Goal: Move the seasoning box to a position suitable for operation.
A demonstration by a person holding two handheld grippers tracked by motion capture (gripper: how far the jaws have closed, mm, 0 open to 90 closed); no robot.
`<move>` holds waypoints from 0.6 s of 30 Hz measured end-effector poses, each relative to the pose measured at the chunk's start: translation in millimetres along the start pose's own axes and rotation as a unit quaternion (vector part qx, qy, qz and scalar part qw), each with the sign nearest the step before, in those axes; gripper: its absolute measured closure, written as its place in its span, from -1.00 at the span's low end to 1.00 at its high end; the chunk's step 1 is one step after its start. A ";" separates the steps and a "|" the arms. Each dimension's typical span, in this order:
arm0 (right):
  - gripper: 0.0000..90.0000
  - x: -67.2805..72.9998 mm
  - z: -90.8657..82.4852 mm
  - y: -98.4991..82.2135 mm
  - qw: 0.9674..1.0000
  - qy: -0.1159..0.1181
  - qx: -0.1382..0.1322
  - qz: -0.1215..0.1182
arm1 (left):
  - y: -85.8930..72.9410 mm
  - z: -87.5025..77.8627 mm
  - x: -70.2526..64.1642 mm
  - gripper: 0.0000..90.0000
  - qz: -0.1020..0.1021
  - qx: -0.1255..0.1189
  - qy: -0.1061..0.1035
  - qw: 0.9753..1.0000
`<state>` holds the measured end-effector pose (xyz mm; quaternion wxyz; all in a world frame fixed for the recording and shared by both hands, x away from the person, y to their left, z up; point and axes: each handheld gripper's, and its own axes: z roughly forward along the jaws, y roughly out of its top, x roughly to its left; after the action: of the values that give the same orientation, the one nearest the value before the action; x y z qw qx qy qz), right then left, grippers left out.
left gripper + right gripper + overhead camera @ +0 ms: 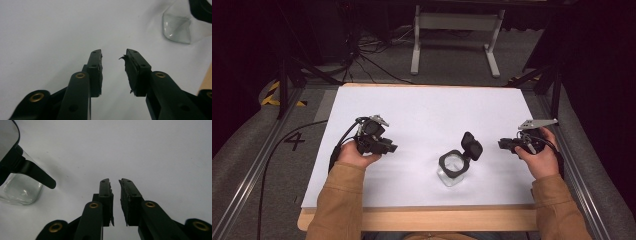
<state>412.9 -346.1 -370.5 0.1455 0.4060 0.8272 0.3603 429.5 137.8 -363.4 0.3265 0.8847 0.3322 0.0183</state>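
Jar (452,172): clear glass, black collar, hinged black lid (471,145) flipped open and standing up on the far-right side of the rim. It sits upright on the white mat (422,115), right of centre, near the front edge. Nothing visible inside.

Right gripper (503,145): just right of the lid, at lid height, jaws pointing left toward it, apart from it, no contact. In the right gripper view the jaws stand a narrow gap apart with nothing between them, so it is released, nearly closed; the jar (18,187) sits off to the left of the jaw line with the lid's black hinge arm (35,173) across it.

Left gripper (392,148): well left of the jar, jaws pointing right toward it, resting low over the mat. Its own view shows the jaws spread wider, empty, so released; a corner of the jar (176,28) is up at the top right, off axis.

Step, as I read it: approach, both tools empty and flanking the jar, nothing grasped yet. The lid standing open suggests closing it is the job, or steadying the jar.

Next move likely needs:
- right tool to swing left onto the lid; its gap looks too narrow to pinch the lid, so either open up or just push it down with the jaw tips
- left tool to close in and brace the glass body, since the jar is light-looking and could slide on the mat
- both views need re-aiming, as the jar is off centre in each.
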 end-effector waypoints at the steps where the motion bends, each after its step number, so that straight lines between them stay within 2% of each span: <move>1: 0.85 1.1 -1.2 0.4 1.000 -0.001 0.001 0.002 | 0.6 -1.3 -1.8 0.61 0.007 0.001 -0.003 1.000; 4: 0.99 3.6 -4.7 1.7 1.000 -0.001 -0.001 -0.004 | 4.0 -4.8 -11.2 0.77 0.032 0.003 -0.014 0.999; 7: 1.00 6.5 -5.4 3.6 1.000 0.001 0.000 -0.018 | 9.5 -8.7 -23.4 0.90 0.064 0.001 -0.030 0.997; 10: 1.00 10.9 -6.7 6.1 1.000 0.014 -0.002 -0.023 | 14.7 -8.4 -37.8 0.95 0.081 -0.001 -0.042 0.996; 16: 1.00 19.4 -11.4 10.9 0.999 0.027 -0.014 -0.030 | 23.9 -2.4 -62.1 0.98 0.137 0.014 -0.053 0.989; 18: 1.00 22.1 -13.1 12.4 0.999 0.032 -0.019 -0.032 | 26.5 3.1 -68.7 0.98 0.149 0.017 -0.065 0.987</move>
<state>399.0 -330.1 -351.4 0.1386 0.3649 0.8367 0.3841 392.1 79.8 -337.6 0.3262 0.9289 0.1753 0.0039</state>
